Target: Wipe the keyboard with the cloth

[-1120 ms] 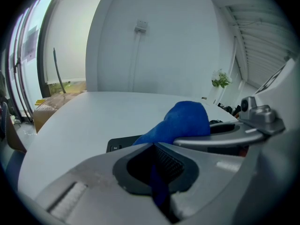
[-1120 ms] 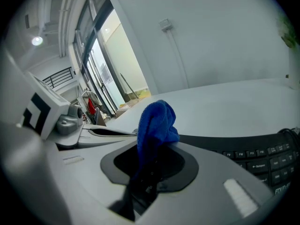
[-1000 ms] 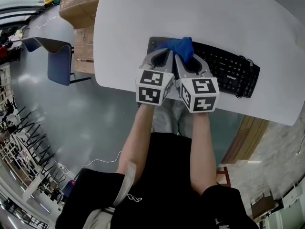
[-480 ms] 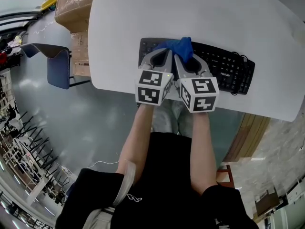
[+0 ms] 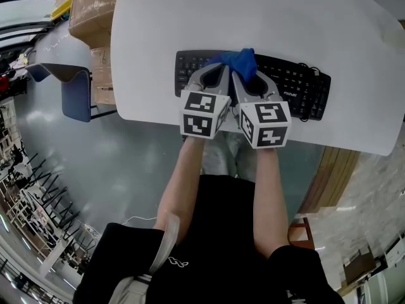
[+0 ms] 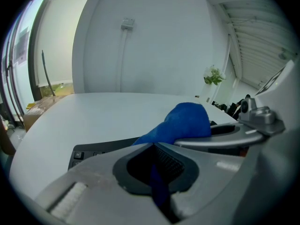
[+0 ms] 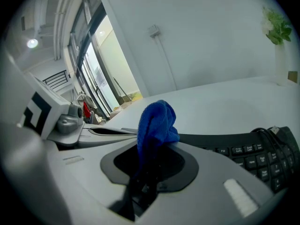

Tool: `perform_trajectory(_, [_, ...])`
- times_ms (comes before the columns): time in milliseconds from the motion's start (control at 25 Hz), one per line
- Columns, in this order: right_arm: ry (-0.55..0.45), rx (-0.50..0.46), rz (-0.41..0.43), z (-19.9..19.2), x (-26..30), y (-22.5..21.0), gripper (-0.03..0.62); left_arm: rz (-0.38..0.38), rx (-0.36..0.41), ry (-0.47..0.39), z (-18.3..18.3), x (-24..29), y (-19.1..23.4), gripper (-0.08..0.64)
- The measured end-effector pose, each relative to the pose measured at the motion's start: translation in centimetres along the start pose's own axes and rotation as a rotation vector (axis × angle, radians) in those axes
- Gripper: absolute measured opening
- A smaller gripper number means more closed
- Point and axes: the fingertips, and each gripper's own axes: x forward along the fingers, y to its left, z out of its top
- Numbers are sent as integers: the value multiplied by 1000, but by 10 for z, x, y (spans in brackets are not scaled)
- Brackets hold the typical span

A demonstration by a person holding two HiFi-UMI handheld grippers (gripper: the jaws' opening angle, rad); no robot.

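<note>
A black keyboard [image 5: 288,87] lies near the front edge of the white table [image 5: 253,11]. A bunched blue cloth [image 5: 238,60] rests on its left half. My left gripper [image 5: 218,66] and right gripper [image 5: 245,69] sit side by side, both shut on the cloth. In the left gripper view the cloth [image 6: 183,121] bulges past my left gripper [image 6: 153,146], above the keyboard [image 6: 91,152]. In the right gripper view the cloth [image 7: 155,123] stands up from my right gripper [image 7: 149,149], with keyboard [image 7: 255,156] keys to the right.
The keyboard's coiled cable [image 5: 311,106] lies at its right end. Cardboard boxes [image 5: 92,11] and a blue chair [image 5: 77,92] stand on the floor left of the table. A potted plant [image 7: 277,25] stands at the table's far side.
Both grippers and the cloth have slid to the right along the keyboard; more keys now show to the left of the cloth. Both stay shut on the cloth.
</note>
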Motion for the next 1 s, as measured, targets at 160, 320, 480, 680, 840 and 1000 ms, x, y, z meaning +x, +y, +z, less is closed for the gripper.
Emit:
perform_trajectory(160, [-5,5,-9,0,-6,-9,92,-9,10,-1,2,5,-10,-4])
perform_trajectory(320, [-11,8,-21,-1,-17,-18,92,-21,18,-7,4,8,-24,-3])
perform_trajectory(480, [-15,15,-32,-2,-21,-27,92,-31,24,-3,5,13,-32,-3])
perform_trajectory(680, [-21,25,-45,-4,-30,-39,92,-46,32,0,5,20,-46,-5])
perform_trajectory(840, [-24,30,-56,-5,-39,-48,92,-53,43,-2,7,23,-57,-3])
perform_trajectory(1000, [-26,33,-68,-4,-45,-56,92,-67,47,-2,10,27,-67,-4])
